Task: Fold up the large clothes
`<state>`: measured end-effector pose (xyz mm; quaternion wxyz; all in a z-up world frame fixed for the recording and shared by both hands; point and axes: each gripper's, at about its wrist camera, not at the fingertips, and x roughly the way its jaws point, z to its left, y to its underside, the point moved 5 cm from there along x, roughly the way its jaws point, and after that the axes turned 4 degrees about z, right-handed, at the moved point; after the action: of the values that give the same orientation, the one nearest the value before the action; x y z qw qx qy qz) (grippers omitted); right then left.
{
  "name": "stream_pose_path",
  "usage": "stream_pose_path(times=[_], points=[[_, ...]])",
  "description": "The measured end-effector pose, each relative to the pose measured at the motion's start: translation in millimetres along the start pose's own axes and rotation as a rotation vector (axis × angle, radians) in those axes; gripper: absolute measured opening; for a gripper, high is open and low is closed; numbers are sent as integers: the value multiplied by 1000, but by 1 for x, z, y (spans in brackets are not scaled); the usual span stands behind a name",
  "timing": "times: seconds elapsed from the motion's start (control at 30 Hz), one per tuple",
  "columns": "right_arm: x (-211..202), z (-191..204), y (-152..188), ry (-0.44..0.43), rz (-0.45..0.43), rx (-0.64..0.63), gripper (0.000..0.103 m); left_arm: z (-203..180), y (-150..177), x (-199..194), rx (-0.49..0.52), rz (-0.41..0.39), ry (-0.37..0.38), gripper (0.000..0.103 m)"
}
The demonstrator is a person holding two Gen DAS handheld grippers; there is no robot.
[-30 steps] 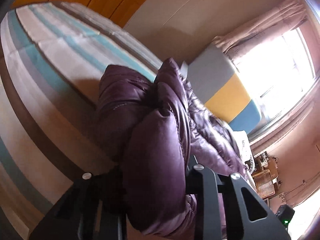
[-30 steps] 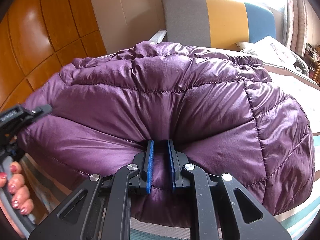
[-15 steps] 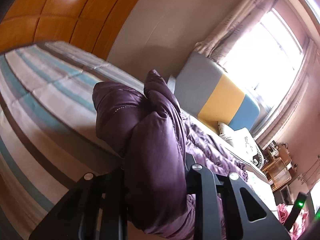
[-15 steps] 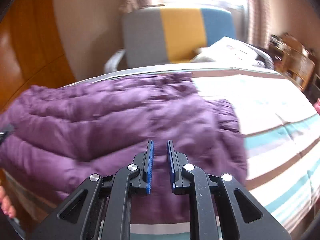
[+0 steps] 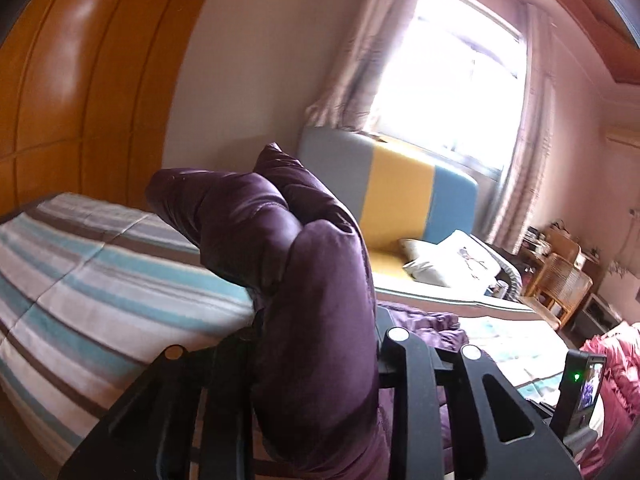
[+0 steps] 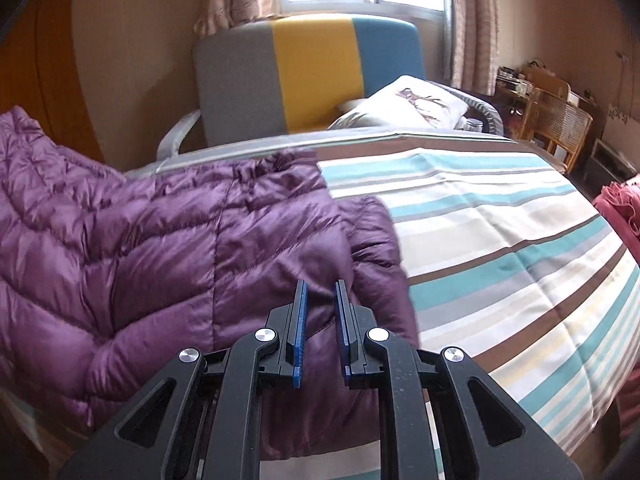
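A purple quilted down jacket (image 6: pixel 168 264) lies spread over the left part of the striped bed (image 6: pixel 500 240). My right gripper (image 6: pixel 320 292) is just above its near right edge, jaws slightly apart with nothing between the blue pads (image 6: pixel 299 320). My left gripper (image 5: pixel 316 344) is shut on a thick bunched fold of the jacket (image 5: pixel 312 320) and holds it lifted above the bed; its fingertips are hidden by the fabric.
A grey, yellow and blue headboard (image 6: pixel 312 72) stands past the bed with a white pillow (image 6: pixel 404 108). A wooden wardrobe (image 5: pixel 80 88) is at left. Wicker furniture (image 6: pixel 560 124) and a pink cloth (image 6: pixel 620 204) are at right.
My right gripper let go of the jacket and drew back to the right; the jacket now lies flatter. My left gripper lifted and tilted up, still holding its fold.
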<state>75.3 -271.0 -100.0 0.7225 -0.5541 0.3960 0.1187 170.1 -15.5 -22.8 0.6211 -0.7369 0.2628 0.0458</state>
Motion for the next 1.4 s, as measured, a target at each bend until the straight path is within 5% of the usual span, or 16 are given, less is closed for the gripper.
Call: stream_pose_path(times=[0.4,0.9,1.07,1.2,1.4], points=[[-3,-65,-3,88,2,164,14,-104,-2,13,208,11,104,30],[-4,-97,5,28,24,277,14,-196,78,60,461,237,196,33],[-6,-107,8,24,27,301,14,-207,99,59,516,268,231,49],[-8,-113,10,21,30,313,14,-203,88,40,405,288,378,83],[-13,-111,9,6,21,314,14,-181,58,-3,256,212,514,94]])
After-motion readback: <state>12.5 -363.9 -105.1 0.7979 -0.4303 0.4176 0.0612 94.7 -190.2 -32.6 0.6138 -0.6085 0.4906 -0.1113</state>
